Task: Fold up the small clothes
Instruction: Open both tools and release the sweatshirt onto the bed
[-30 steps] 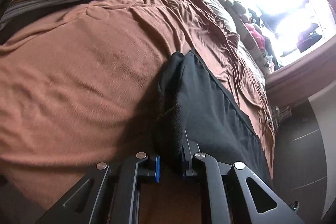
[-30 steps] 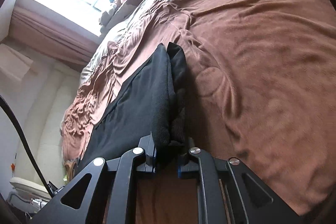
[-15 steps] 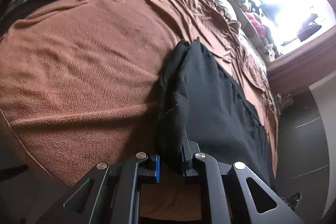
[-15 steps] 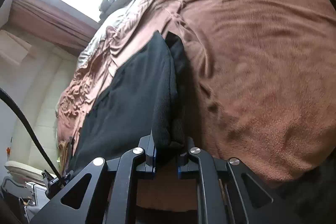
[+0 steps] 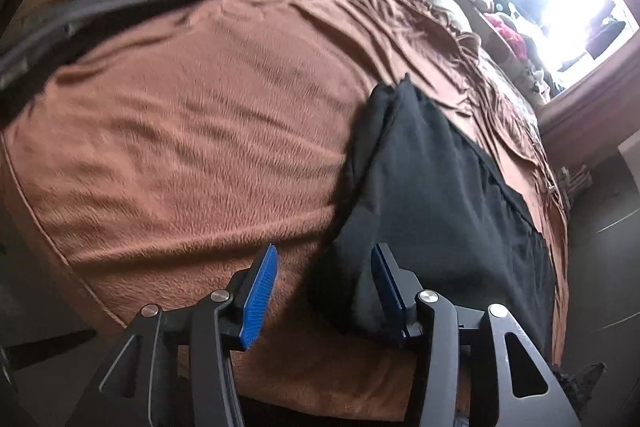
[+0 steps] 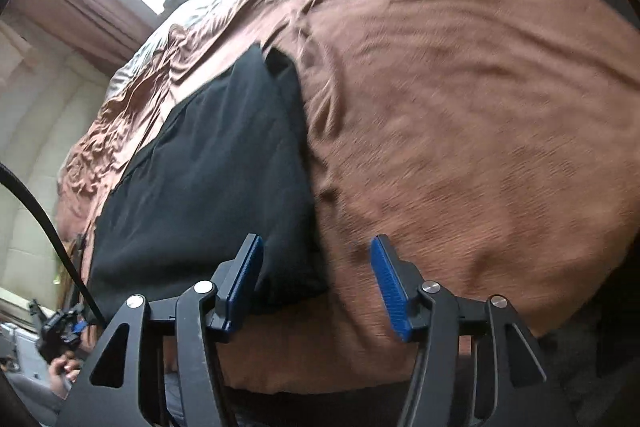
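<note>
One fold is laid: the black garment (image 5: 432, 195) lies doubled on the bed (image 5: 192, 131). Both claws, left (image 5: 322, 291) and right (image 6: 316, 283), have just been opened, clamping nothing. Further folds likely remain.

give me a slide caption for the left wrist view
Left gripper, jaws just opened, releasing the folded black fabric garment onto the brown fleece blanket.

A matt black cloth garment (image 5: 436, 187), soft and finely knitted, lies on a bed under a brown fleece blanket (image 5: 208, 131) with a short, brushed, fuzzy nap. The matt black plastic fingers (image 6: 236, 279) carry ribbed blue pads (image 5: 260, 297) and shiny round metal screw heads (image 6: 430, 286).
</note>
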### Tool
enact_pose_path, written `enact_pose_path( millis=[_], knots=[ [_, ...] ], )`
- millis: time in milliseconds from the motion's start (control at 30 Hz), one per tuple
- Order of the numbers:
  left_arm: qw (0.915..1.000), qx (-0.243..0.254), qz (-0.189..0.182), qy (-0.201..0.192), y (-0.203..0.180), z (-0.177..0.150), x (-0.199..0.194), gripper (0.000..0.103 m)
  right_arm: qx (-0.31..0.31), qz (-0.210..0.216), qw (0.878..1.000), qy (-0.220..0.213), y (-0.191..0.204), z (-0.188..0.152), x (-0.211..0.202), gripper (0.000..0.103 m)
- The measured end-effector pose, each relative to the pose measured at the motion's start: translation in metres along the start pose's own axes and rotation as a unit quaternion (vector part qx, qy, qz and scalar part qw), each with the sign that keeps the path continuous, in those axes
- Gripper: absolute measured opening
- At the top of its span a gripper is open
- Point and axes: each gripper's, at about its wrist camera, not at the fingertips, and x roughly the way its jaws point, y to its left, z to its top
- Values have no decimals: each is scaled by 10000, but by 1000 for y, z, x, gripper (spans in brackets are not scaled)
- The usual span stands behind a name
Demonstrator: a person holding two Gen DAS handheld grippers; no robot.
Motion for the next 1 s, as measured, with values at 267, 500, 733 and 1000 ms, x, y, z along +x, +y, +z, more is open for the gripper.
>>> enact_pose_path(
  millis=[267,500,733,1000],
  knots=[
    [9974,477,-54,-535,-32,7,-25,51,-792,260,9956,-422,31,-7,-34,54],
    [9927,1039,-202,-584,-66,12,-30,51,-1433,485,9878,-369,54,-15,-23,54],
    [9903,1265,-368,-443,-86,16,-19,51,-1721,622,9829,-192,69,-1,5,54],
    [9852,1614,-572,-2,-112,10,15,41,-1484,459,9874,293,92,13,51,54]
  ],
)
